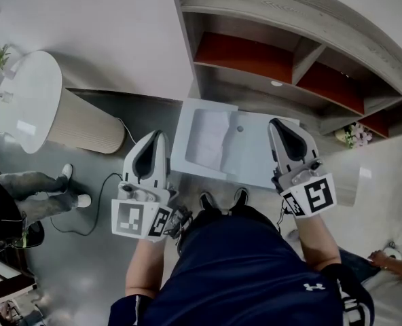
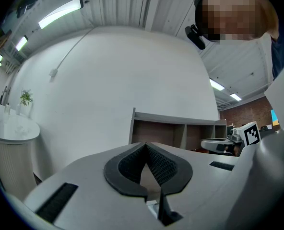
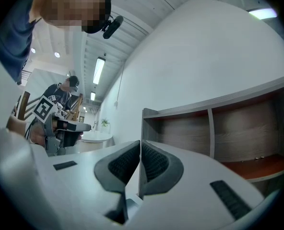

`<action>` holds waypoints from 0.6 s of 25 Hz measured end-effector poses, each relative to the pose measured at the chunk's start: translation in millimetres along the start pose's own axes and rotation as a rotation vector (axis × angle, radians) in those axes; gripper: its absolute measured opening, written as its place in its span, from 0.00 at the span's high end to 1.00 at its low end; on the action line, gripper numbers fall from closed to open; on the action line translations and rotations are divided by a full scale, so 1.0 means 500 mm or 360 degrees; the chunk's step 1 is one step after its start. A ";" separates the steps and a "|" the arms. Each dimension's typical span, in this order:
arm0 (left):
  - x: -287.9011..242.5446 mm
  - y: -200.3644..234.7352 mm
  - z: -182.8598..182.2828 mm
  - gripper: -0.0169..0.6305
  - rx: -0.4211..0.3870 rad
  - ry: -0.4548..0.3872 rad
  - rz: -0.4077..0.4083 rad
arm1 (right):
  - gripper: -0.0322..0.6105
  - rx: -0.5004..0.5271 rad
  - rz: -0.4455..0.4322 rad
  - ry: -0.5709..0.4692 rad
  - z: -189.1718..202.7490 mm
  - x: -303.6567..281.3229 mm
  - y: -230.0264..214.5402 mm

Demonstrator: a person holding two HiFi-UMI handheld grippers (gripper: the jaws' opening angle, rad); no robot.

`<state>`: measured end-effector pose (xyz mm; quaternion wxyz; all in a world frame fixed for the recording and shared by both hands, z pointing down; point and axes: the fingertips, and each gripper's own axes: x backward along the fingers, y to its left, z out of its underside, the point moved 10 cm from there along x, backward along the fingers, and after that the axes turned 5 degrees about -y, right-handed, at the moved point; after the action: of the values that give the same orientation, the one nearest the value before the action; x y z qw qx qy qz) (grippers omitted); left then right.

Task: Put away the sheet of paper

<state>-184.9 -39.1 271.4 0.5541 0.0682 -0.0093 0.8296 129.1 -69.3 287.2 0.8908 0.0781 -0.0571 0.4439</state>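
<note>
A white, slightly creased sheet of paper (image 1: 208,140) lies on the left half of a small pale table (image 1: 265,158) in front of my feet. My left gripper (image 1: 159,136) hangs at the table's left edge, shut and empty; in the left gripper view its tips (image 2: 145,146) meet, pointing at the wall. My right gripper (image 1: 277,123) is above the table's right end, also shut with nothing in it; its pads (image 3: 140,143) touch in the right gripper view. Neither gripper view shows the paper. Both grippers are held above the table, apart from the sheet.
A grey shelf unit (image 1: 289,53) with red-brown compartments stands behind the table against the wall, also seen as the shelf (image 3: 238,133). A round white table (image 1: 31,100) with a ribbed base is at the left. A seated person's legs (image 1: 31,189) and a cable (image 1: 106,195) lie left.
</note>
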 end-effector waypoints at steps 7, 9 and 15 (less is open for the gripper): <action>0.001 0.005 0.003 0.95 0.0004 -0.0001 -0.0006 | 0.92 -0.0009 0.0008 0.0004 0.005 -0.002 0.000; 0.001 0.006 0.004 0.95 0.0006 0.0000 -0.0009 | 0.92 -0.0010 0.0007 0.0002 0.005 -0.003 0.001; 0.001 0.008 0.009 0.95 0.0013 0.0006 -0.0010 | 0.92 -0.0003 0.0010 -0.0008 0.003 -0.004 0.000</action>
<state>-188.3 -40.7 276.3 0.5566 0.0689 -0.0046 0.8279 127.9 -71.2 288.2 0.8893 0.0781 -0.0600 0.4465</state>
